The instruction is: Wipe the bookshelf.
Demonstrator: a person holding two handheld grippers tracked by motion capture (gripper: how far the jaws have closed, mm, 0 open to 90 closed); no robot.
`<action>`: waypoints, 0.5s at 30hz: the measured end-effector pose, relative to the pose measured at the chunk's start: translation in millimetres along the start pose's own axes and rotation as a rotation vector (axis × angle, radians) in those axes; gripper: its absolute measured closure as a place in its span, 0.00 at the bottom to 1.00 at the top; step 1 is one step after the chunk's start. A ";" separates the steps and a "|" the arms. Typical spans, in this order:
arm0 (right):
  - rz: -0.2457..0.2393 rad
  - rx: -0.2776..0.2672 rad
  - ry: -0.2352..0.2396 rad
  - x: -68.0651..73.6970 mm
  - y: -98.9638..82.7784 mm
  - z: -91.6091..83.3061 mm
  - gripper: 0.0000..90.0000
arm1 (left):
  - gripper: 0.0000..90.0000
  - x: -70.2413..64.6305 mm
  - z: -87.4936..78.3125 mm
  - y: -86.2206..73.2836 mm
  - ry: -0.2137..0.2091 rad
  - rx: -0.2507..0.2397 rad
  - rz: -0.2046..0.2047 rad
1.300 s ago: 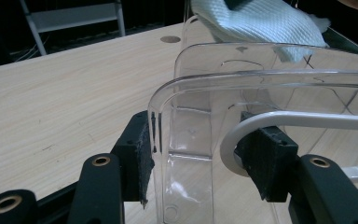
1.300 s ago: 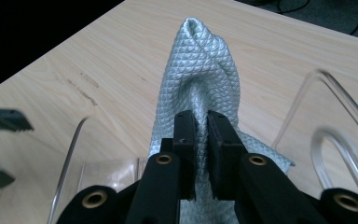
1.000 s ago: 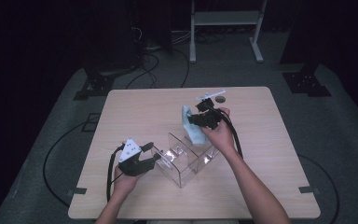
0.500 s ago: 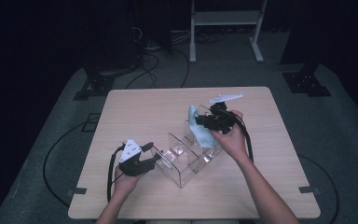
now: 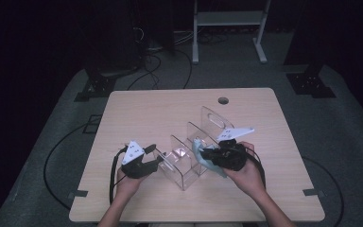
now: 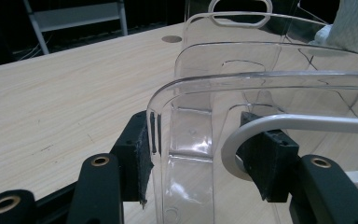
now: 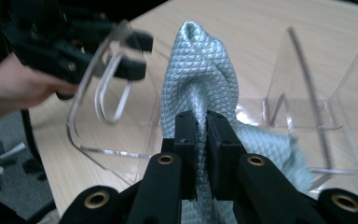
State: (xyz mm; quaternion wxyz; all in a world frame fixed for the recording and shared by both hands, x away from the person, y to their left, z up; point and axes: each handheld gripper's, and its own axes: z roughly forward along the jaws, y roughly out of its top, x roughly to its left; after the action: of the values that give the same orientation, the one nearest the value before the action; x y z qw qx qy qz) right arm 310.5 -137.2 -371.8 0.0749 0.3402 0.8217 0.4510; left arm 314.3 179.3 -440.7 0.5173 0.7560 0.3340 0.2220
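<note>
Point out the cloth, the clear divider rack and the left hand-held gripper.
cloth (image 7: pixel 200 70): right gripper view, quilted fold above the jaws.
clear divider rack (image 6: pixel 223 88): left gripper view, curved top edge of the nearest panel.
left hand-held gripper (image 5: pixel 157 161): high view, between its fingertips.

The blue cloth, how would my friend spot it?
Find the wooden table, then the clear plastic rack in its middle. At the rack's right side, the right hand-held gripper pinches the cloth: pale blue-grey, quilted with tiny diamonds, the one soft thing.
</note>
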 end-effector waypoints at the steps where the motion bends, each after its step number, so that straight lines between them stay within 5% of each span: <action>1: 0.005 0.008 0.009 0.4 -1.6 4.0 0.92 | 0.51 -0.1 0.0 0.0 0.001 0.000 0.001; 8: -0.010 -0.001 -0.022 2.2 11.7 26.4 0.92 | 0.51 0.2 -0.3 -0.1 0.001 -0.001 0.001; 15: 0.002 -0.014 -0.023 2.5 1.3 16.7 0.92 | 0.51 0.1 -0.2 -0.3 -0.002 -0.001 0.001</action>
State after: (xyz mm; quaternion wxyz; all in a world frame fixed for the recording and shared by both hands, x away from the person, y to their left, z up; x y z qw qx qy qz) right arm 316.5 -123.6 -380.0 0.0863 0.3457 0.8173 0.4529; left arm 314.1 179.5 -440.9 0.5180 0.7560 0.3331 0.2217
